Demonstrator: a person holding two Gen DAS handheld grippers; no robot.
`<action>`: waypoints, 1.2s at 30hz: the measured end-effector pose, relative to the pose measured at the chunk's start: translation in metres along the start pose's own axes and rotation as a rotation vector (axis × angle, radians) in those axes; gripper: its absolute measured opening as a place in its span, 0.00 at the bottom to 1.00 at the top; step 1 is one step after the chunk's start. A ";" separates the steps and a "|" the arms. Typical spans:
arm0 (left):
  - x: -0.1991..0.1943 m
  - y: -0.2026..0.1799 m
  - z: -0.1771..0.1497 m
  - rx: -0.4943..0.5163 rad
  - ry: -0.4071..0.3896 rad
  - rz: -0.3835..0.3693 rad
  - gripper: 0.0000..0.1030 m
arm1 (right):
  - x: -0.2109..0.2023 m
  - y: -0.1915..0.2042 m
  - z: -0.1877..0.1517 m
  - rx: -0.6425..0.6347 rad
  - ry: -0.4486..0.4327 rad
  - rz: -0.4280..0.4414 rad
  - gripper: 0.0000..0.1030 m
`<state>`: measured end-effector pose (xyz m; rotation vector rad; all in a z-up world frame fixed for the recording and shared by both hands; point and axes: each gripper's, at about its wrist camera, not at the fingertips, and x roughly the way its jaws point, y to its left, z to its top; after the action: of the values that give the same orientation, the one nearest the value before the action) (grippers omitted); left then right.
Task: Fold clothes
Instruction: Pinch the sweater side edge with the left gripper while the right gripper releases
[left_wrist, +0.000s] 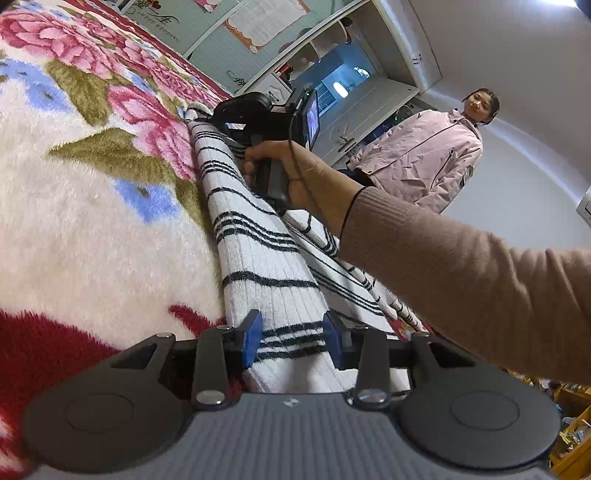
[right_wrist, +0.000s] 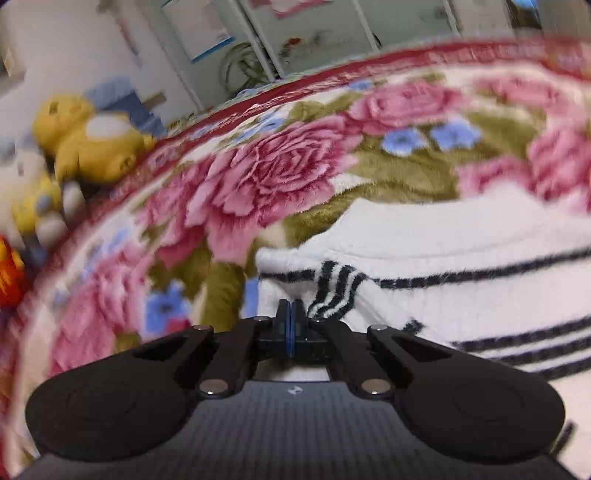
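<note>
We see the white sweater with black stripes (left_wrist: 258, 254) lying on the floral plush blanket (left_wrist: 92, 184), folded into a long narrow band whose long axis runs from our left gripper (left_wrist: 293, 338) away toward the right gripper (left_wrist: 266, 122) at its far end. The stripes cross that axis. Our left gripper's blue-padded fingers (left_wrist: 253, 338) stand apart on either side of the band's near end, and we cannot tell whether they press the knit. In the right wrist view the right gripper (right_wrist: 291, 325) has its jaws drawn nearly together; a striped cuff (right_wrist: 334, 291) lies just beside them, but we cannot tell if any cloth is pinched. That view is blurred, so the yellow plush toys (right_wrist: 88, 140) at the blanket's edge are hard to make out. A beige sleeve (left_wrist: 461, 280) hides the band's right side, and a person in a pink jacket (left_wrist: 421, 155) stands beyond.
</note>
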<state>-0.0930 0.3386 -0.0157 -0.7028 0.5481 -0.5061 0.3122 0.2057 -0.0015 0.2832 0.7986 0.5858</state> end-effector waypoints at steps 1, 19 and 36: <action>-0.001 0.000 -0.001 -0.001 -0.001 -0.002 0.40 | -0.005 -0.002 0.002 0.017 -0.005 0.018 0.00; -0.001 0.000 -0.001 0.002 -0.002 0.002 0.39 | -0.080 0.014 -0.019 -0.018 -0.138 0.074 0.06; -0.002 -0.032 -0.005 0.173 0.012 0.266 0.21 | -0.120 0.030 -0.145 0.090 0.100 0.103 0.00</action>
<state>-0.1056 0.3169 0.0044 -0.4535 0.5912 -0.3048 0.1265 0.1621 -0.0148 0.3817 0.9122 0.6653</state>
